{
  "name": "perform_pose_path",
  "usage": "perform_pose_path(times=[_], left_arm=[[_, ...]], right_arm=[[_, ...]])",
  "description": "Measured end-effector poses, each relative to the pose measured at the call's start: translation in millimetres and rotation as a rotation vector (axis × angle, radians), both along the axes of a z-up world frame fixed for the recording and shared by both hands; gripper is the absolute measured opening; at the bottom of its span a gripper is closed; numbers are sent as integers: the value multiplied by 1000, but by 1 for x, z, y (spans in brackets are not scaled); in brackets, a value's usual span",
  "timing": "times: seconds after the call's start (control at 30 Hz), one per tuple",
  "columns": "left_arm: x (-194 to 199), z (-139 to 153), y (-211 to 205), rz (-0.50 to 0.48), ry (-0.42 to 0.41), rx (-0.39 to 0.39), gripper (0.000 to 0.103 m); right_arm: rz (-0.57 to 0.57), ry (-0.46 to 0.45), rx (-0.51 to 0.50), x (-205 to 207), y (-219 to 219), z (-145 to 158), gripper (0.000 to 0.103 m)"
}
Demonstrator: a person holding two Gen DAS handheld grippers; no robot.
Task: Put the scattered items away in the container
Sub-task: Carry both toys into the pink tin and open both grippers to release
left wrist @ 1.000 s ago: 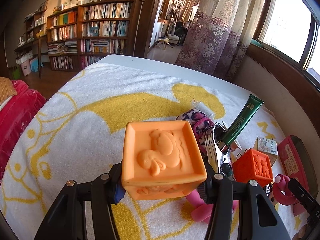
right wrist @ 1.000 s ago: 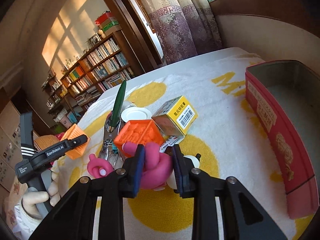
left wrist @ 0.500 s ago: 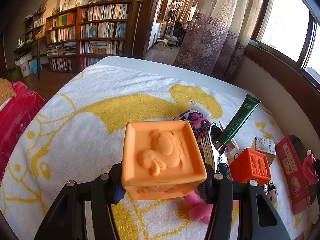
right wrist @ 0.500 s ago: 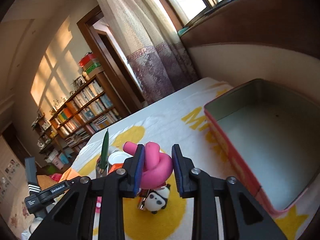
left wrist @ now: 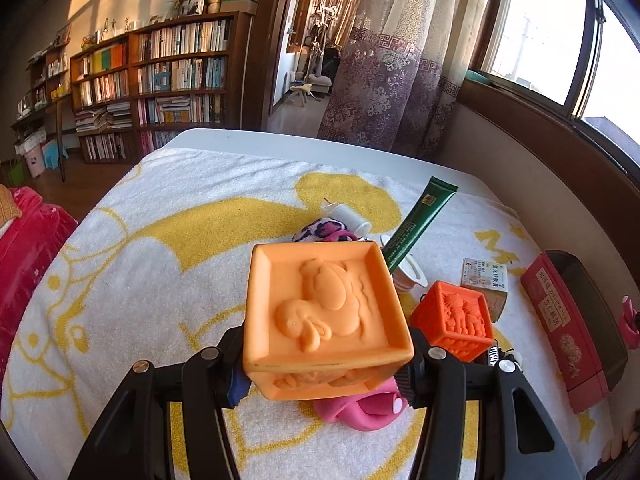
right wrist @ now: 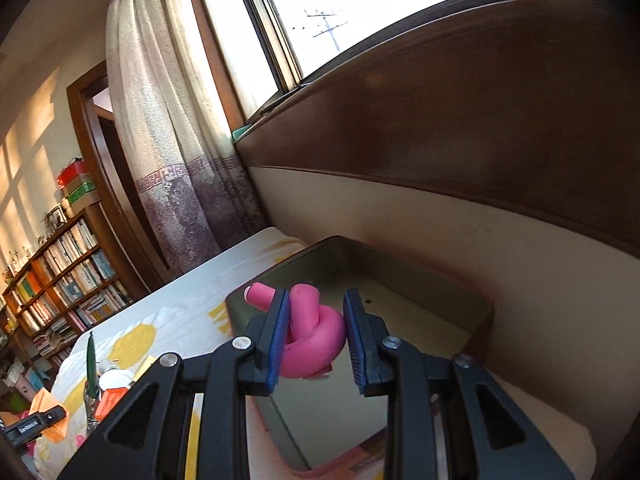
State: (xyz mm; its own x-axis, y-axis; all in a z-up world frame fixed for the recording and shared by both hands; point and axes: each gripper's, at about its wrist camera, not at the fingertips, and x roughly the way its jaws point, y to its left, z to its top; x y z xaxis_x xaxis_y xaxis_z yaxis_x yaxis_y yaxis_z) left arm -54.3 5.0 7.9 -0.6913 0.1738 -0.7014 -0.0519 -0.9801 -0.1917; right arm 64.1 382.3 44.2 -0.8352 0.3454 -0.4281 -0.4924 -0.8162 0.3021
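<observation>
Your right gripper (right wrist: 315, 334) is clamped on a pink knotted rubber toy (right wrist: 310, 340), its blue pads (right wrist: 279, 338) pressing the knot from both sides, one stubby end of the toy poking up past the left pad. You hold it above the open mouth of the red tin box (right wrist: 478, 308), which stands on the yellow-and-white towel (right wrist: 176, 320) close to the wall under the window; what shows of the tin's grey inside is bare.

Your left gripper (left wrist: 326, 364) grips a pale orange block (left wrist: 326, 312) with a raised duck on its top face, the jaws closed on the block's two sides and the block carried clear of the towel. Just below it on the towel lies another pink rubber toy (left wrist: 360, 410). Beside the block to the right sits a darker orange cube (left wrist: 454, 320), and behind that a small medicine carton (left wrist: 484, 280). A dark green tube (left wrist: 420, 220) stands tilted out of a white lid (left wrist: 412, 276), with a purple patterned cloth bundle (left wrist: 318, 230) near it. The red tin lies well apart at the far right of the left view, long side toward the scattered items.
</observation>
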Motion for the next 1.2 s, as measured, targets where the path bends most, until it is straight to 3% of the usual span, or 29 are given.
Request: perform_pose_path(times=[0.27, 0.4, 0.43, 0.83, 1.13, 1.2], left_arm=[[9, 30, 64, -129, 42, -27, 58], [9, 41, 105, -207, 55, -47, 58], [9, 44, 116, -228, 57, -50, 58], [4, 50, 261, -487, 57, -96, 58], [-7, 41, 326, -602, 21, -76, 60], [-7, 39, 334, -624, 23, -86, 81]], right_arm=[[-27, -33, -27, 5, 25, -9, 35], [-28, -10, -45, 8, 22, -9, 64], [-32, -1, -48, 9, 20, -7, 67], [-227, 138, 11, 42, 13, 14, 79], [-310, 221, 44, 55, 16, 21, 81], [-325, 227, 55, 60, 15, 22, 84]])
